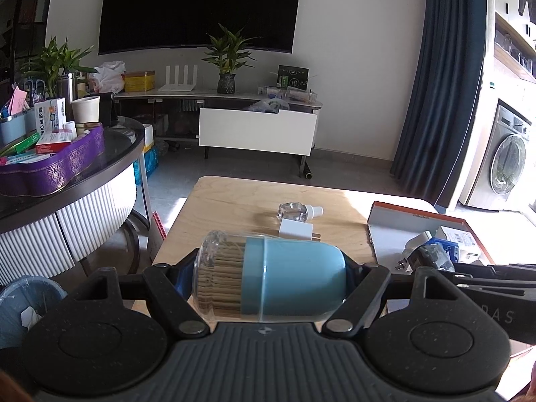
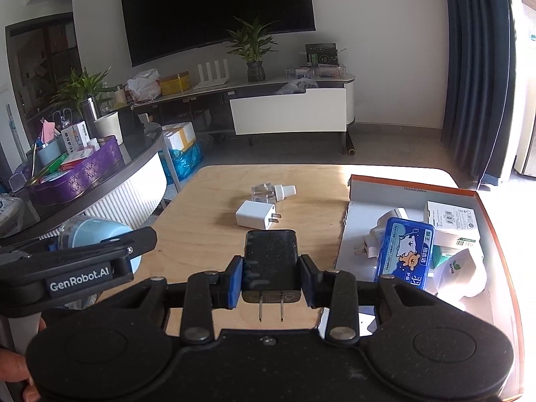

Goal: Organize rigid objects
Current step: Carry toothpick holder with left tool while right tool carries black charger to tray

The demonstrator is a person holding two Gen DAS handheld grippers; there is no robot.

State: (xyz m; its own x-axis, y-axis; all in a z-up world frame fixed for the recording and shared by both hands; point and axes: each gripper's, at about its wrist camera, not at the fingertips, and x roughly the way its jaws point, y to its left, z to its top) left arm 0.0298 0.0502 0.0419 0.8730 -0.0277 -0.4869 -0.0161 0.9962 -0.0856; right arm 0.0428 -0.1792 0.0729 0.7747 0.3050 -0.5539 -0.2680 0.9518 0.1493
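Observation:
My left gripper (image 1: 269, 279) is shut on a blue toothpick jar (image 1: 294, 279) with a clear lid, held on its side above the wooden table's (image 1: 234, 214) near left edge; it also shows in the right wrist view (image 2: 97, 234). My right gripper (image 2: 270, 276) is shut on a black charger (image 2: 270, 261), prongs toward the camera, above the table's near edge. A white charger (image 2: 255, 214) and a clear bottle (image 2: 268, 191) with a white cap lie mid-table. An orange-rimmed box (image 2: 412, 184) at right holds a blue tin (image 2: 405, 251), a white plug and cartons.
A dark round table (image 1: 110, 164) with a purple tray (image 1: 67, 160) of boxes stands at left. A bin (image 1: 23, 301) is at the lower left. A TV stand (image 1: 217, 95) and a washing machine (image 1: 506, 164) stand beyond.

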